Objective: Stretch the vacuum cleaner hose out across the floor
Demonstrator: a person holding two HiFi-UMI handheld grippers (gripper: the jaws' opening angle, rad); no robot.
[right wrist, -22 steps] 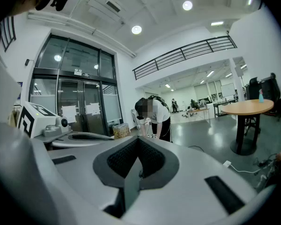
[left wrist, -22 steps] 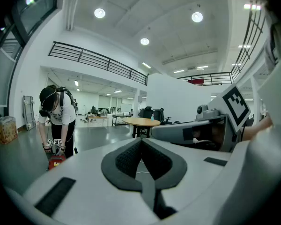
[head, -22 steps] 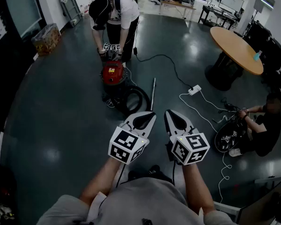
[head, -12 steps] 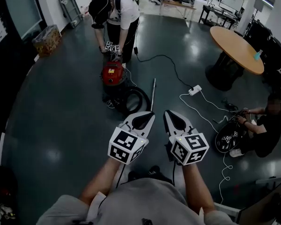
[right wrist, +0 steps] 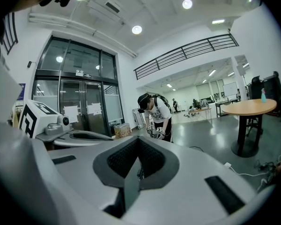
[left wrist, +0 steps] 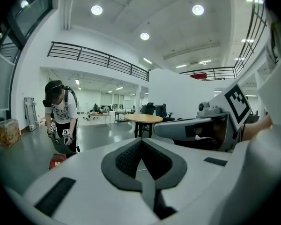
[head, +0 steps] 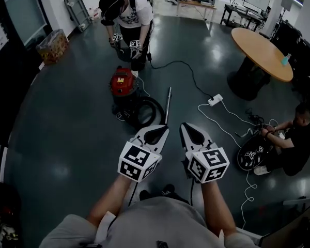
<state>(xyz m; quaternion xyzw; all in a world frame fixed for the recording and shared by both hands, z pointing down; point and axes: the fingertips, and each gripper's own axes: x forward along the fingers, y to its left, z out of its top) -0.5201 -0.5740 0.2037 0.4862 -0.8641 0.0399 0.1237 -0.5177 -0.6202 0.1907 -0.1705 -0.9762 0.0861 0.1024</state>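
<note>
The left gripper (head: 164, 129) and right gripper (head: 185, 126) hover side by side, jaws closed on nothing. Ahead, the black hose (head: 159, 109) lies coiled on the floor (head: 67, 128) beside the red vacuum cleaner (head: 123, 82).

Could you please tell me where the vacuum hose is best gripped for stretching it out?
Likely by its rigid wand, which lies straight beside the coiled hose: come from above, jaws across it. The coil by the red vacuum cleaner shows no clear end.
</note>
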